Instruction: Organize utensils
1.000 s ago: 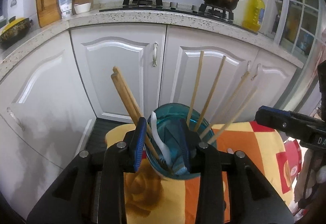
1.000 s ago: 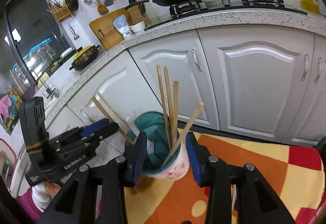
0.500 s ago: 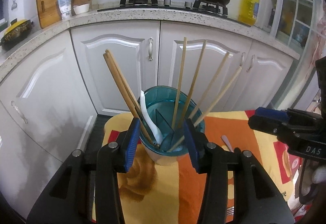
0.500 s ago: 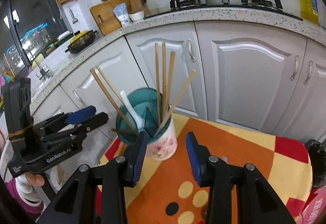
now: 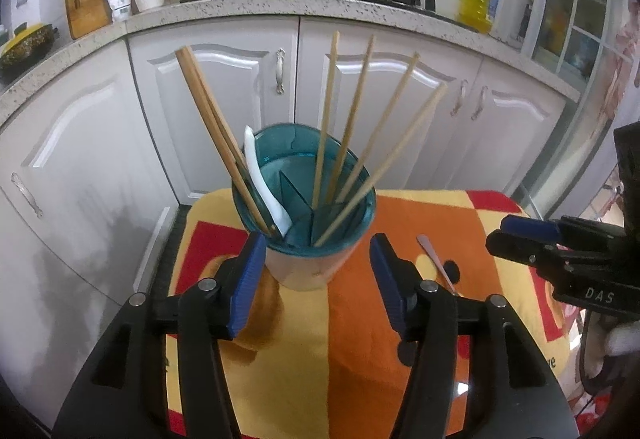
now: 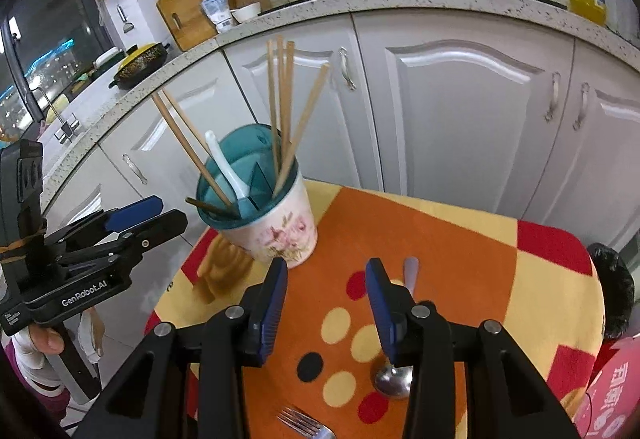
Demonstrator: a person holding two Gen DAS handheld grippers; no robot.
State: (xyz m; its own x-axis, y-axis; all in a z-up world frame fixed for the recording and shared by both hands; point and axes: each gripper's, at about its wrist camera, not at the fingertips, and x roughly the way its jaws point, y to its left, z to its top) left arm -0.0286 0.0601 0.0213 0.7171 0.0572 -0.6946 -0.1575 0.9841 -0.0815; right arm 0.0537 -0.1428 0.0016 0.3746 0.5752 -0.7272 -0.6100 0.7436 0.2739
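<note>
Teal insert: lines the holder (image 5: 308, 271), a white floral cup standing on the tablecloth (image 5: 400, 239), near its far left corner.
Chopsticks (image 5: 348, 127): four pale ones lean in the right compartment; two darker ones (image 5: 212, 127) lean left beside a white spoon (image 5: 260, 175).
Left gripper (image 5: 318, 267): jaws spread wide, just opened; the holder stands between the tips, pads clear of it.
Right gripper (image 6: 326, 291): jaws partly apart, pinching nothing, over the cloth.
Steel spoon (image 6: 394, 379): lies on the cloth, partly under the right gripper's right finger.
Fork (image 6: 304, 425): on the cloth at the near edge.
</note>
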